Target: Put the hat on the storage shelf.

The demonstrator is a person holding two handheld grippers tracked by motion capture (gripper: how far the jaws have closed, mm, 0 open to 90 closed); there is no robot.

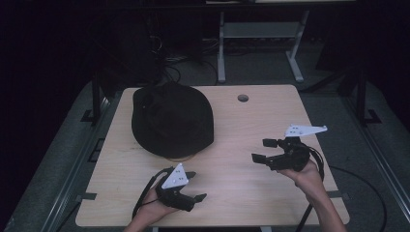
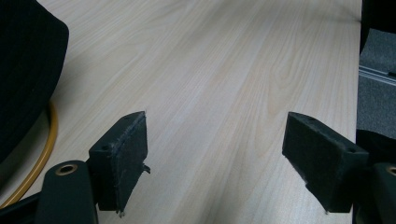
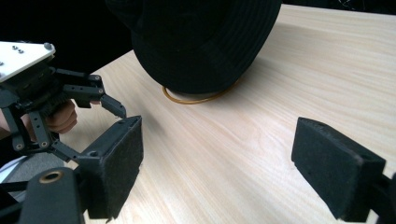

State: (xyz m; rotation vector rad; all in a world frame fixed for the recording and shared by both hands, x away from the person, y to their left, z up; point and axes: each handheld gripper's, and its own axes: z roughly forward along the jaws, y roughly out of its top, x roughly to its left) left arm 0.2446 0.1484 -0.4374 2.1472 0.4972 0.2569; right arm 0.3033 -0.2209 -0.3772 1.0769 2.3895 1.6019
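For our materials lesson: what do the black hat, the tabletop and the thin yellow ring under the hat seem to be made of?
Black round hat: probably woven fabric, matte; fine ribbed texture shows in the right gripper view.
Pale rectangular tabletop: wood or wood-look laminate, smooth with a slight sheen; printed-looking grain lines.
Thin yellow ring peeking from under the hat: smooth and slightly glossy, perhaps plastic or rubber; the material is unclear.

The high view looks forward and down over the whole wooden table (image 1: pixel 270 116), while both gripper views skim low over it — sharing the black hat (image 2: pixel 23 70) (image 3: pixel 201 42).
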